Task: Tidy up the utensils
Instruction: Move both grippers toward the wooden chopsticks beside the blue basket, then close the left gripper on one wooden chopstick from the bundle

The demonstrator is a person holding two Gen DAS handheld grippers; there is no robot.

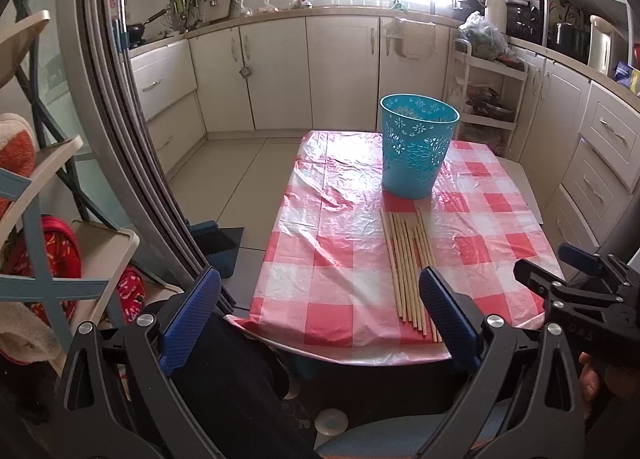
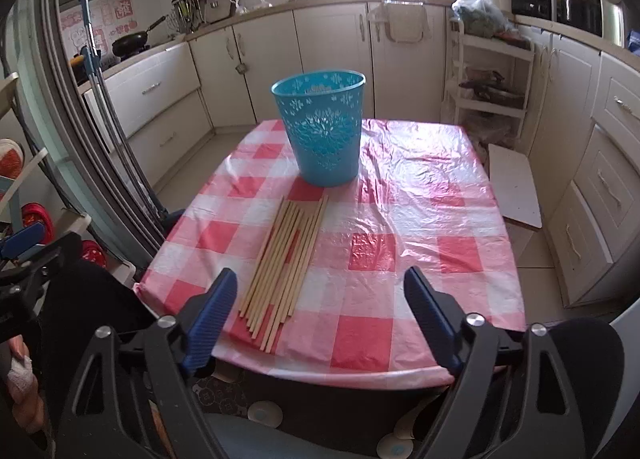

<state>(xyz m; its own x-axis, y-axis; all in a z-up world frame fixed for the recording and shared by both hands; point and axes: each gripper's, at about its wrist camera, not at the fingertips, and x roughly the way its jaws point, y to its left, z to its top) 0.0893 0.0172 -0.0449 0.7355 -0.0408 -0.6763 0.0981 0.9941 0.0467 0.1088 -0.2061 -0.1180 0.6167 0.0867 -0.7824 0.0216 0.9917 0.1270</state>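
Several thin wooden chopsticks [image 2: 286,259] lie side by side on the tabletop [image 2: 420,219], just in front of the teal perforated plastic basket [image 2: 322,127]. Both the left hand-held gripper [image 1: 320,315] and the right hand-held gripper [image 2: 320,315] stand wide and empty at the near edge. The sticks look smooth and round, so a pinch on one may roll it or drag its neighbours, and the glossy, wrinkled checked cover could slide. The light basket may tip if knocked
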